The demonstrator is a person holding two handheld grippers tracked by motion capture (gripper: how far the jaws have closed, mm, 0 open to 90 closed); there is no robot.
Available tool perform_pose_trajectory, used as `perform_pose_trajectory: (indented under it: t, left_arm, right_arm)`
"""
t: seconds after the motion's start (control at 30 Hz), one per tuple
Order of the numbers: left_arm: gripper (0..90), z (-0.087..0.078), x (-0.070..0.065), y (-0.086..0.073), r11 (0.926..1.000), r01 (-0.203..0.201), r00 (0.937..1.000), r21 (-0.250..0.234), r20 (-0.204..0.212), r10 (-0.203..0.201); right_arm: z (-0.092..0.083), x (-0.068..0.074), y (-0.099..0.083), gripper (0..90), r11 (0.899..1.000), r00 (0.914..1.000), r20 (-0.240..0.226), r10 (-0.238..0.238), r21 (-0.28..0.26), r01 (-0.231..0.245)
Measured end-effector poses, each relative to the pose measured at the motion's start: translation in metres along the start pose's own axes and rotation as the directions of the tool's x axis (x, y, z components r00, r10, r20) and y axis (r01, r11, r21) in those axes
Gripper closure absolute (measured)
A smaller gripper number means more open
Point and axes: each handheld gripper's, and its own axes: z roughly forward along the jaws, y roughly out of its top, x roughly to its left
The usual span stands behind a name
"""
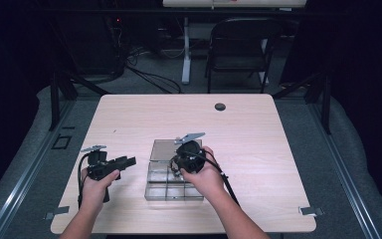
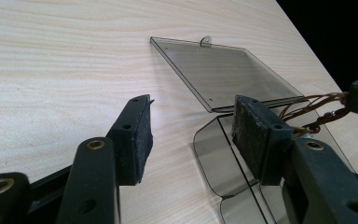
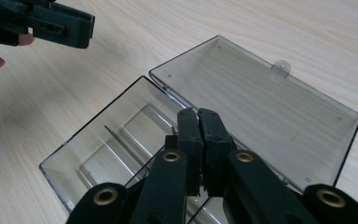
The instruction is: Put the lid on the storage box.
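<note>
Box: a clear plastic box (image 1: 171, 181) sits on the wooden table (image 1: 258, 149), near my side and about in the middle. It has small rooms inside with thin walls.

Lid: the lid (image 3: 265, 116) is swung open and lies flat on the table behind the box. It is joined to the box along one long edge. A little tab sticks out from its far edge.

My right gripper (image 3: 198, 123): its two black jaws are pressed together. I cannot see anything between them. They point down over the box, just above the wall where the box meets the lid.

My left gripper (image 2: 191, 130): its jaws stand wide apart with only bare table between them. It is off to the left of the box, not touching it, and points toward it. One jaw shows in front of the box's corner.

Hands: my right hand (image 1: 206, 174) is over the box. My left hand (image 1: 95, 186) is beside it.
</note>
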Motion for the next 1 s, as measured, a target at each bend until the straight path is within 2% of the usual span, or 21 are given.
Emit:
perform_pose_trajectory:
  t: [0.13,0.4,1.0]
  left_arm:
    - [47.6,0.000,0.000,0.000,1.0000,0.003,1.0000,-0.004,-0.001,-0.003]
    - [47.7,0.001,0.000,0.000,1.0000,0.001,1.0000,0.000,-0.001,-0.001]
    - [47.6,0.000,0.001,0.000,1.0000,0.003,1.0000,-0.003,-0.004,-0.003]
  right_arm:
    - [0.007,-0.001,-0.006,88.8,1.000,1.0000,-0.005,0.000,0.031,0.000]
    - [0.013,0.000,-0.011,88.7,0.999,0.9997,-0.020,0.014,0.046,-0.013]
    - [0.028,-0.006,-0.026,88.7,0.994,0.9991,-0.011,0.042,0.097,-0.041]
